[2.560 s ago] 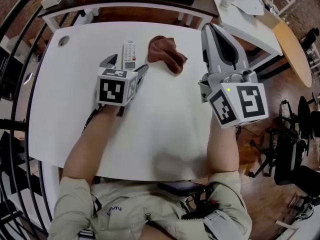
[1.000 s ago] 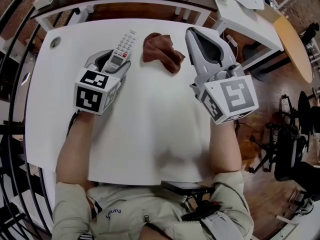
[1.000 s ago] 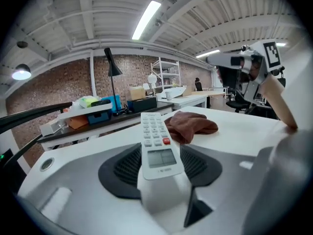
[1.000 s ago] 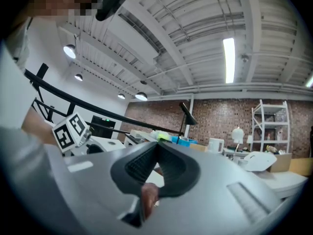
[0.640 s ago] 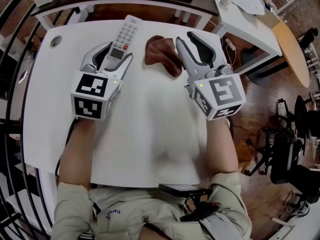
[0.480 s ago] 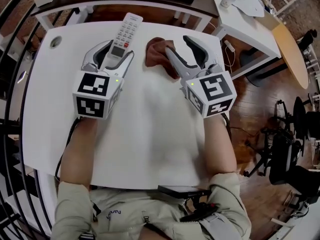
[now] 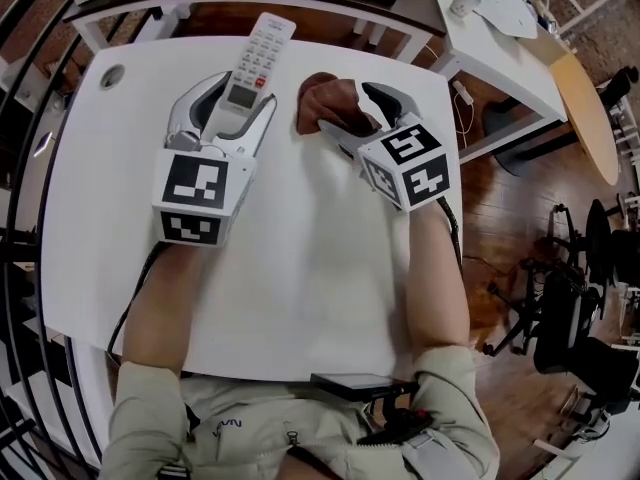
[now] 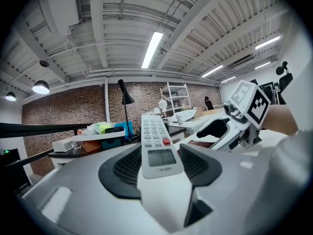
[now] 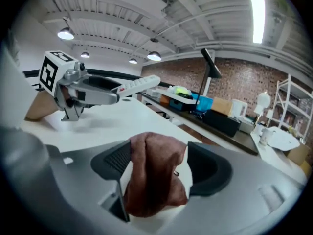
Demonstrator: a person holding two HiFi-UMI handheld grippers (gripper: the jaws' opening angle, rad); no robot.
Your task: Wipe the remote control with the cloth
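My left gripper point(image 7: 235, 103) is shut on the lower end of the white remote control point(image 7: 255, 58), holding it off the white table point(image 7: 300, 268) with its button end pointing away. In the left gripper view the remote point(image 8: 156, 146) sits between the two pads, display and red button up. The brown cloth point(image 7: 325, 98) lies crumpled on the table at the back middle. My right gripper point(image 7: 350, 118) is low over it, its jaws opening. The cloth point(image 9: 154, 175) bunches between them, touching the left pad, with a gap at the right pad point(image 9: 208, 168).
A round cable hole point(image 7: 110, 75) is at the table's far left corner. A second white table point(image 7: 500, 8) with loose items stands at the back right, and a black chair point(image 7: 570, 308) stands on the wooden floor. A dark flat object point(image 7: 350, 383) lies at the near edge.
The right gripper came down and left onto the cloth, and its jaws went from shut to wide open around it. The left gripper raised the remote off the table.
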